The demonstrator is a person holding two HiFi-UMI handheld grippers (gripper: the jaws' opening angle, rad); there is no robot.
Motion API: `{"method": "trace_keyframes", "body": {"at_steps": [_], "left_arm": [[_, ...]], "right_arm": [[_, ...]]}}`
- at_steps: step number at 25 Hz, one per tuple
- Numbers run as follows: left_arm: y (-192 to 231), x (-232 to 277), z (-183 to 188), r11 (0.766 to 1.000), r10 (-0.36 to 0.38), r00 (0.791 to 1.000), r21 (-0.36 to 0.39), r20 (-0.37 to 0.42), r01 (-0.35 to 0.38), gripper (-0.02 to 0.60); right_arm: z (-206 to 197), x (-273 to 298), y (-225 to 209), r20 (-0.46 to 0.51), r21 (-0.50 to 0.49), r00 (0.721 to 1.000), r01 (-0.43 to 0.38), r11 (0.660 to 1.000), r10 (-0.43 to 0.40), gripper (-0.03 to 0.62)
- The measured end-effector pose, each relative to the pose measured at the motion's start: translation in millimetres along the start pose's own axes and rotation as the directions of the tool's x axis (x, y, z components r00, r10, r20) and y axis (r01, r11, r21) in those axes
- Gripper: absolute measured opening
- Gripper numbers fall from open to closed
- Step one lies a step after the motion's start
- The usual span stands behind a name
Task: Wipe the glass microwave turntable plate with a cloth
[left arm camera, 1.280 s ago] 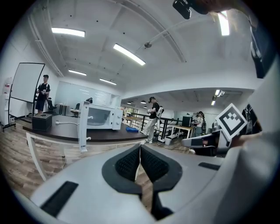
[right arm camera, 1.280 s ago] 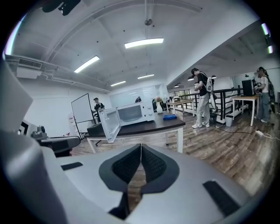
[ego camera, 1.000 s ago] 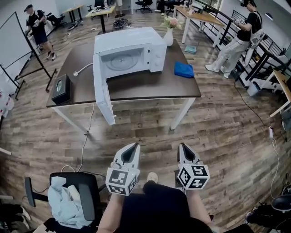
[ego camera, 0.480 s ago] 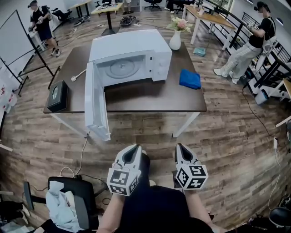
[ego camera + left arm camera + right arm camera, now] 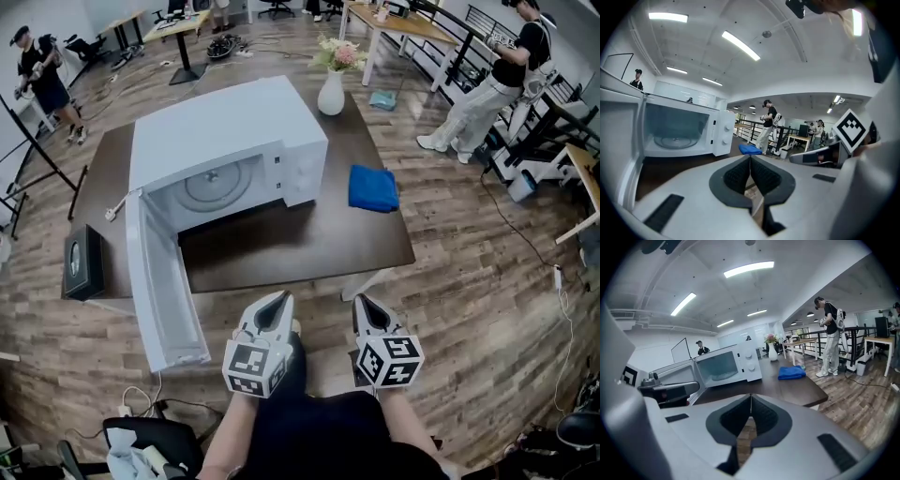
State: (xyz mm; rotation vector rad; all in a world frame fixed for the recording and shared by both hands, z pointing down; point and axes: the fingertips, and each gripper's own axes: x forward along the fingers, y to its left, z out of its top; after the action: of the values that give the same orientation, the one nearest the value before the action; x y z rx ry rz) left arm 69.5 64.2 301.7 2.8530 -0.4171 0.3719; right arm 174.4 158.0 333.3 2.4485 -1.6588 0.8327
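Lying flat inside the microwave (image 5: 228, 131), the glass turntable plate (image 5: 211, 185) shows through the open front, w/ the door (image 5: 165, 284) swung wide toward the viewer. Handling (judged): stiff, smooth, fairly heavy, brittle, and prob. slippery if greasy or wet. Best hold is at the near rim, pinched top & bottom and kept level while it comes out.

The blue cloth (image 5: 374, 187) lies folded on the tabletop (image 5: 291, 248) to the microwave's right, well apart from the plate. It looks soft & light, so any raised fold or edge should give a grip.

Farther out: a white vase (image 5: 330, 94) w/ flowers behind the cloth, and a black box (image 5: 82, 262) at the tabletop's left end.

The left claw (image 5: 278, 299) & right claw (image 5: 364, 302) are both pressed together w/ nothing between the 2 jaws of either. They sit side by side, short of the tabletop's near edge and pointing toward it. Neither plate nor cloth is touched yet, so wiping has prob. not begun.
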Motion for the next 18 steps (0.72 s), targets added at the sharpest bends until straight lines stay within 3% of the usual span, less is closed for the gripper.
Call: {"method": "trace_keyframes", "body": {"at_steps": [6, 12, 16, 18], "left_arm": [[38.6, 83.0, 36.2, 0.995, -0.102, 0.995, -0.014, 0.013, 0.102, 0.006], [48.6, 145.2, 37.4, 0.983, -0.182, 0.983, -0.027, -0.023, 0.182, 0.006], [61.6, 170.2, 32.6, 0.986, -0.158, 0.986, -0.055, -0.047, 0.155, 0.006], [70.6, 176.6, 28.9, 0.991, -0.114, 0.992, -0.076, -0.060, 0.109, 0.006]], "right_arm": [[47.5, 75.9, -31.6, -0.001, 0.018, 0.998, 0.057, 0.998, -0.057, -0.005], [71.9, 132.9, -70.3, -0.027, -0.018, 0.995, 0.094, 0.995, -0.095, -0.003], [88.2, 178.3, -119.8, -0.063, -0.078, 0.991, 0.110, 0.991, -0.115, 0.013], [94.6, 201.9, -147.0, -0.105, -0.107, 0.989, 0.095, 0.990, -0.106, 0.108]]}}
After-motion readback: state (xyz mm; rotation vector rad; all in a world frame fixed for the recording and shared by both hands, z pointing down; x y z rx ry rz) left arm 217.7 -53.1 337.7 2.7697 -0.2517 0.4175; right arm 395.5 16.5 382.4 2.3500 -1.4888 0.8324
